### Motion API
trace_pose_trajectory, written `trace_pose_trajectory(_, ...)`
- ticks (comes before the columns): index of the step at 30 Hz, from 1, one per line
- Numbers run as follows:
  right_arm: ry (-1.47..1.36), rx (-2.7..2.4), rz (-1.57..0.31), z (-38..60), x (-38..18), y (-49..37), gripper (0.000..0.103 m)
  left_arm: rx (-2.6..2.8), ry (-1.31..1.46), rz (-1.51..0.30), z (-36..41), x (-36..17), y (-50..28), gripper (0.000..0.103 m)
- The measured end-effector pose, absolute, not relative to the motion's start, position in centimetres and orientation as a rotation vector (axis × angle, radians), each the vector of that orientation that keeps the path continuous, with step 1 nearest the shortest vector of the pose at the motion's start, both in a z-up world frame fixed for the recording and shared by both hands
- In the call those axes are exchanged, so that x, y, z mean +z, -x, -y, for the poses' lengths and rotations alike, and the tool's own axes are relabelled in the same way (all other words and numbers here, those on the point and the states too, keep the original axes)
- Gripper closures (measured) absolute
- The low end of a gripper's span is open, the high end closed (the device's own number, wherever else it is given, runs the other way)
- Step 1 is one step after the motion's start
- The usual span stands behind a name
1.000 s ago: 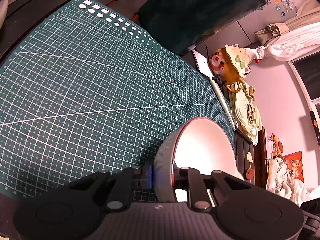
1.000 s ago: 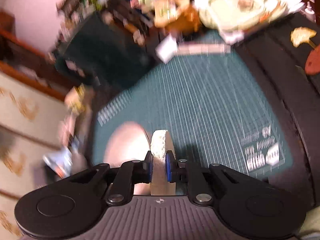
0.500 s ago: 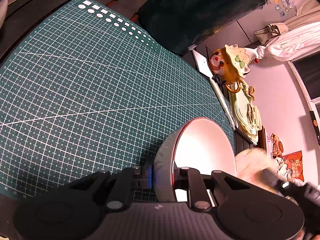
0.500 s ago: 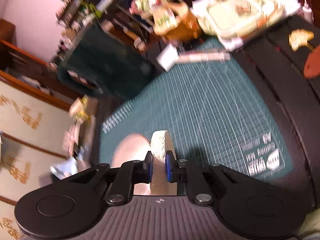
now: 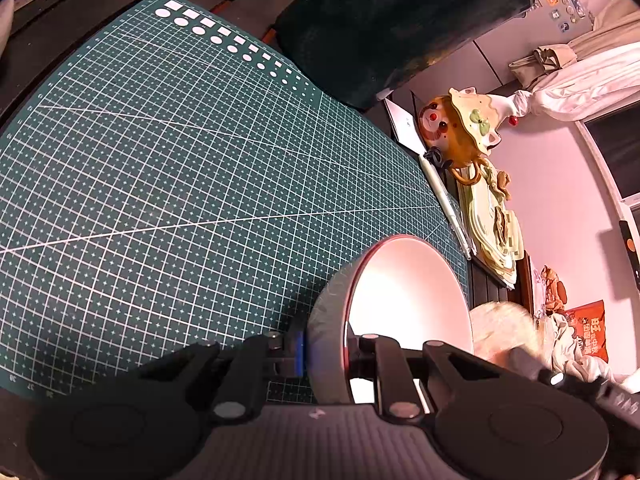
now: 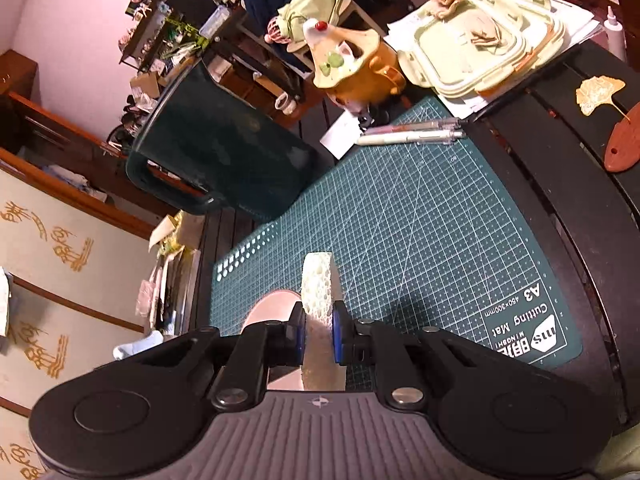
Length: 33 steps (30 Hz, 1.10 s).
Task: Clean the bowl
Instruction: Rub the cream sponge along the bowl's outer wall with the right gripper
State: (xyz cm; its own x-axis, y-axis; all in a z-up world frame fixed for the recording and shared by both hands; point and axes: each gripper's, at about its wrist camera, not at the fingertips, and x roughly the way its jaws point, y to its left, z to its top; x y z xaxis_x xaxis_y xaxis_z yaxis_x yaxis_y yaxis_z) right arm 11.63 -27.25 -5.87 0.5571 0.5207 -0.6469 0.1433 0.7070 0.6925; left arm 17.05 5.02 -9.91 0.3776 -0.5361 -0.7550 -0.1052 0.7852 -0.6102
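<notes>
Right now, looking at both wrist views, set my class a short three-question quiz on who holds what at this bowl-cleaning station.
1. True or false: the left tool is clamped on the wall of the bowl.
2. Multiple choice: what does the right tool hold? A) a pen B) a sponge C) a ginkgo leaf
3. Short answer: what surface lies under the bowl?

Key
1. True. One finger sits outside the grey wall and the other inside the pale interior.
2. B. The pale, porous sponge stands on edge between the blue pads.
3. The green gridded cutting mat.
</notes>
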Motion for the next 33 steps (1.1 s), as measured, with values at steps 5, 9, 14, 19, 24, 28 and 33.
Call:
trace_pose_trajectory(5,-0.786,0.251,-0.977,27.3,-5.9,-11.8,0.091,-0.301,0.642,-1.168,-4.8,-9.8,-17.0,0.086)
trace_pose_trajectory(9,-0.808,0.257,-0.963,27.7,-5.8,-11.7,0.090,-0.298,0.642,-1.167,-4.6,-9.7,-17.0,0.087)
trace_pose_trajectory(14,-0.783,0.261,-0.999,27.0,-6.2,-11.8,0.091,-0.298,0.647,-1.167,-4.9,-9.8,-17.0,0.087)
trace_pose_trajectory(19,-0.842,0.263,-0.953,28.2,-5.6,-11.7,0.091,-0.298,0.637,-1.168,-5.0,-9.6,-16.9,0.087)
trace_pose_trajectory(24,-0.746,0.263,-1.013,26.5,-6.3,-11.8,0.090,-0.297,0.643,-1.166,-5.0,-9.7,-17.0,0.086)
trace_pose_trajectory(28,-0.807,0.261,-0.956,27.8,-5.4,-11.7,0.090,-0.300,0.632,-1.170,-5.1,-9.6,-17.2,0.087)
trace_pose_trajectory(33,-0.757,0.258,-1.022,26.8,-6.5,-11.8,0.090,-0.298,0.635,-1.167,-4.7,-9.5,-17.4,0.087)
